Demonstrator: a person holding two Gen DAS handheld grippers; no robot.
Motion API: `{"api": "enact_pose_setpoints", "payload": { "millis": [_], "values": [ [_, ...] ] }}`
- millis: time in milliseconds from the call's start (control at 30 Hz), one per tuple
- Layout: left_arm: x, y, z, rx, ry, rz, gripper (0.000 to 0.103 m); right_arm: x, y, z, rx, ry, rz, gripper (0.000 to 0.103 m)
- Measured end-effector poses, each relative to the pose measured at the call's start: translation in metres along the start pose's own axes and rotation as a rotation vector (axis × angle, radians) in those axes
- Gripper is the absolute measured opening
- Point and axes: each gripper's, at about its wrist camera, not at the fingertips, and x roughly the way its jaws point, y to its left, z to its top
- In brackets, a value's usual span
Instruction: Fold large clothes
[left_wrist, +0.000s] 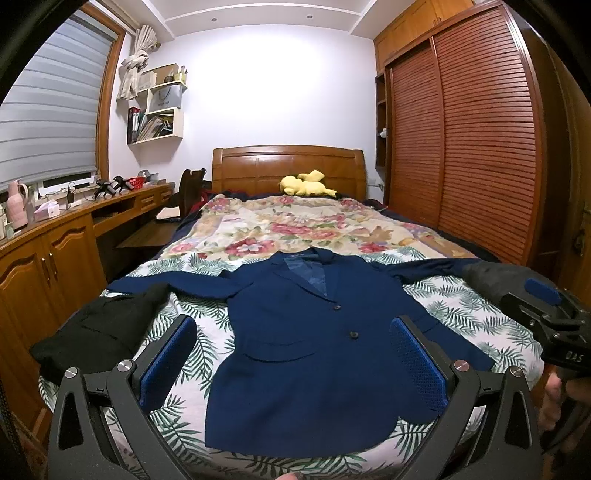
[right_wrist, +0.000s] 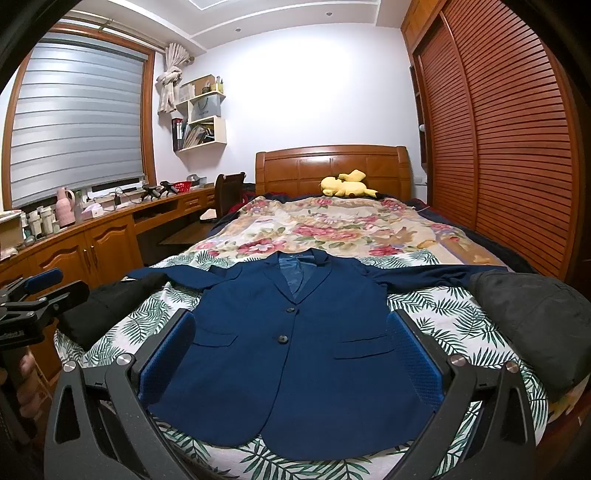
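A navy blazer (left_wrist: 314, 332) lies flat and front up on the bed, collar away from me and hem at the near edge. It is buttoned, with both sleeves (left_wrist: 173, 286) spread out sideways. My left gripper (left_wrist: 291, 358) hovers open above its lower left half and holds nothing. My right gripper (right_wrist: 291, 354) hovers open above the blazer (right_wrist: 295, 350) near its lower button, also holding nothing. Both grippers are held above the foot of the bed, side by side.
A black garment (left_wrist: 99, 332) lies at the bed's left edge and a dark grey one (right_wrist: 532, 321) at the right edge. A floral blanket (left_wrist: 295, 225) and a yellow plush toy (left_wrist: 306, 184) lie further up. A wooden desk (left_wrist: 55, 240) stands left, a slatted wardrobe (left_wrist: 480, 147) right.
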Motion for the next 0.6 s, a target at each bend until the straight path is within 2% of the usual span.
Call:
{"api": "enact_pose_setpoints", "payload": {
  "millis": [267,600],
  "values": [
    [0.009,0.002,-0.002,-0.001,0.023,0.010,0.103,0.011,0.009,-0.011,-0.001,0.019,0.005,0.103],
    [0.038,0.014,0.001,-0.011,0.069,0.039,0.103,0.047,0.005,-0.011,-0.004,0.071,0.026,0.103]
  ]
}}
